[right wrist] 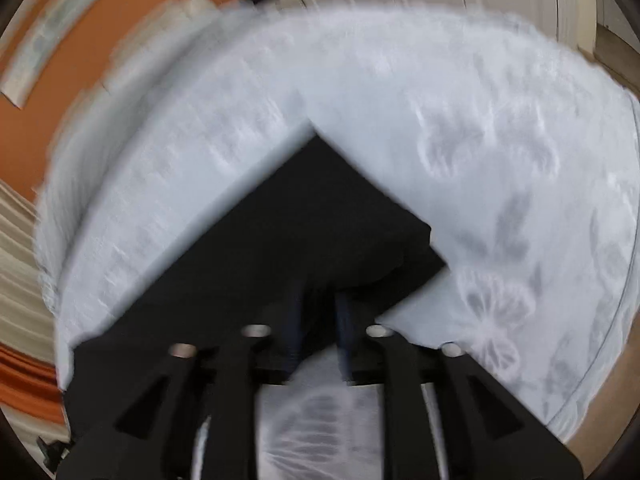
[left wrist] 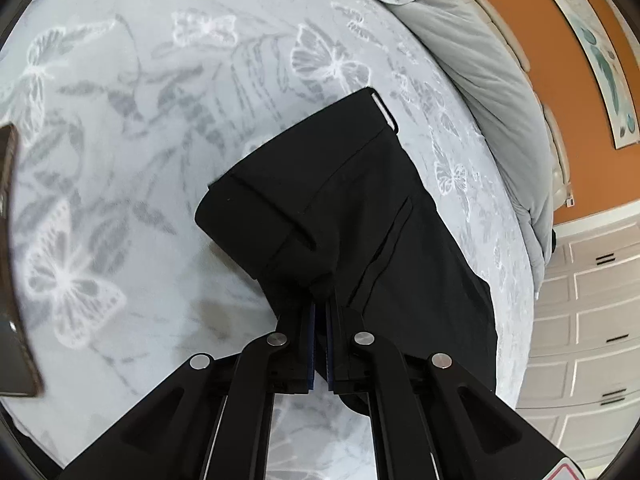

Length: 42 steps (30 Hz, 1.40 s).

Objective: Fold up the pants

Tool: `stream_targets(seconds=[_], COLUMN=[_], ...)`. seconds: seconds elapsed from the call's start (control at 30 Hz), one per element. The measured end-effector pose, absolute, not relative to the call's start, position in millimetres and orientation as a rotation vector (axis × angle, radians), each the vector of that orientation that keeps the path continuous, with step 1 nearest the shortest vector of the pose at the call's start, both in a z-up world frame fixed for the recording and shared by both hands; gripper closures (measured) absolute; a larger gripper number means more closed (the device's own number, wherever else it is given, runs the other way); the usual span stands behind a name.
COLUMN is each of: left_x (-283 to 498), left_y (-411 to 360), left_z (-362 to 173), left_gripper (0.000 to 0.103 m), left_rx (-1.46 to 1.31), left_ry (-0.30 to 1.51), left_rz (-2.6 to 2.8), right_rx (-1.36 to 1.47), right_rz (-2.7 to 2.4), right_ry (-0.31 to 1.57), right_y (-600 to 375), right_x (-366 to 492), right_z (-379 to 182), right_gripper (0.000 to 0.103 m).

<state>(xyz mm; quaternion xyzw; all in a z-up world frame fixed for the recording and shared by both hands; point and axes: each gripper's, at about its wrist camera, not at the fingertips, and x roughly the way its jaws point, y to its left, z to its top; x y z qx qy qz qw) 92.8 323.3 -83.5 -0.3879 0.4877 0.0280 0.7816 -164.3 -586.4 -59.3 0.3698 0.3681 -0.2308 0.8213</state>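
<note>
in the left wrist view, a dark brown flat object (left wrist: 16,264) sits at the far left edge, cut off by the frame. the pale blue-grey bedspread with white butterfly print (left wrist: 120,160) fills most of the view. on it lie the black fabric pants (left wrist: 360,208), folded over on themselves, with the cuffed hem end on the left and a light strip at the upper corner. the left gripper (left wrist: 320,312) has its blue-padded fingers (left wrist: 311,344) pressed close together, pinching a bunch of the pants cloth at the near edge. further right a grey quilted duvet (left wrist: 480,80) is heaped along the bed edge, then an orange wall (left wrist: 532,32) with a framed picture (left wrist: 596,60), and white drawers (left wrist: 592,320).

the right wrist view is blurred. the pants (right wrist: 280,232) spread as a dark wedge on the bedspread (right wrist: 460,120). the right gripper (right wrist: 320,312) has its fingers a little apart with black cloth between them, pinching the pants' near edge.
</note>
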Motion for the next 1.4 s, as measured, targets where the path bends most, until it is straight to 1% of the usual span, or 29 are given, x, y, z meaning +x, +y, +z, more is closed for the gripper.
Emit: stream_targets(seconds=[0.03,0.07,0.17,0.2,0.23,0.27,0.3,0.33,0.4,0.43,0.47,0.5,0.57,0.6,0.63,0.7,0.73,0.8,0.93,0.97,1.0,1.07,1.17,1.23,1.27,1.3,1.33,1.37,1.4], left_x=[92.7,92.8,95.7,95.2,95.6,96.7,97.8,99.3,99.5,99.8,102.7,103.3,99.8,93.7,88.7,78.8,74.6,63.9,56.8,60.8,70.5,87.5,112.6,124.5,129.9,131.8,130.7,128.9,127.2], left_y=[323.5,323.2,318.8,317.8,316.6,315.2,315.0,315.4,317.8,317.9,318.2,318.9,319.3,317.9,315.5,309.4,308.1,307.3,290.8,282.1,267.7,237.3,201.5,189.0,184.8,184.6,187.6,189.0,191.7], left_z=[-85.6,-89.0,-97.7,-97.5,-97.5,-97.6,-98.6,-99.7,-97.9,-98.0,-103.4,-107.8,-101.7,-89.9,-78.4,-56.6,-50.4,-40.0,-15.9,-11.3,-10.3,-17.7,-44.1,-61.1,-71.5,-76.1,-79.1,-78.7,-76.7], left_gripper=[0.101,0.101,0.101,0.101,0.101,0.101,0.101,0.101,0.101,0.100,0.099,0.098,0.098,0.097,0.092,0.087,0.081,0.082,0.082,0.079,0.076,0.061,0.061,0.061,0.061,0.061,0.061,0.061,0.061], left_rx=[-0.835,-0.835,-0.817,-0.808,-0.799,-0.789,-0.783,-0.793,-0.795,-0.772,-0.759,-0.766,-0.779,-0.775,-0.749,-0.659,-0.619,-0.585,-0.579,-0.548,-0.513,-0.490,-0.444,-0.378,-0.337,-0.329,-0.334,-0.343,-0.347], left_ry=[1.060,1.074,1.111,1.112,1.114,1.117,1.119,1.113,1.093,1.095,1.113,1.123,1.104,1.068,1.036,0.969,0.955,0.900,0.794,0.788,0.802,0.862,0.999,1.074,1.118,1.135,1.139,1.134,1.120], left_rz=[0.068,0.074,0.087,0.091,0.095,0.100,0.109,0.115,0.125,0.134,0.147,0.151,0.153,0.142,0.139,0.173,0.224,0.334,0.308,0.282,0.235,0.128,0.060,0.081,0.099,0.106,0.101,0.097,0.102], right_rx=[0.776,0.760,0.806,0.813,0.800,0.781,0.759,0.753,0.745,0.692,0.659,0.641,0.666,0.669,0.652,0.559,0.510,0.493,0.483,0.471,0.461,0.412,0.352,0.318,0.288,0.290,0.351,0.420,0.434], right_rz=[-0.529,-0.589,-0.570,-0.572,-0.574,-0.570,-0.552,-0.537,-0.513,-0.533,-0.567,-0.620,-0.709,-0.708,-0.697,-0.672,-0.612,-0.472,-0.108,-0.037,0.003,0.089,0.149,0.149,0.109,0.063,0.035,-0.039,-0.083], right_ry=[0.759,0.765,0.818,0.833,0.846,0.847,0.846,0.836,0.704,0.678,0.706,0.762,0.858,0.829,0.779,0.658,0.607,0.585,0.699,0.747,0.778,0.851,0.928,0.986,1.016,1.024,1.000,0.979,0.930], right_y=[-587.4,-589.5,-597.2,-597.7,-598.4,-597.6,-596.5,-597.1,-592.9,-592.2,-594.1,-596.8,-601.0,-598.3,-592.5,-566.5,-544.8,-512.3,-411.9,-386.4,-368.0,-319.8,-271.0,-262.2,-264.4,-273.9,-284.5,-299.4,-304.3], right_x=[-166.4,-165.6,-154.1,-150.7,-144.3,-141.7,-136.1,-133.1,-143.9,-142.5,-140.3,-137.4,-137.4,-138.6,-139.9,-140.6,-136.3,-125.0,-57.3,-38.7,-27.4,3.4,40.6,67.0,72.2,77.8,81.5,80.3,76.9], right_z=[-55.9,-58.0,-78.7,-86.0,-92.0,-91.5,-90.5,-84.9,-57.4,-50.2,-54.3,-66.3,-84.0,-76.5,-62.8,-24.3,-5.0,10.6,6.8,-1.2,-7.5,-24.5,-50.2,-76.1,-86.9,-95.5,-97.1,-90.7,-76.6], right_gripper=[0.025,0.025,0.030,0.036,0.045,0.075,0.099,0.099,0.098,0.096,0.086,0.079,0.079,0.079,0.079,0.078,0.078,0.078,0.078,0.079,0.079,0.079,0.079,0.081,0.089,0.103,0.103,0.094,0.095])
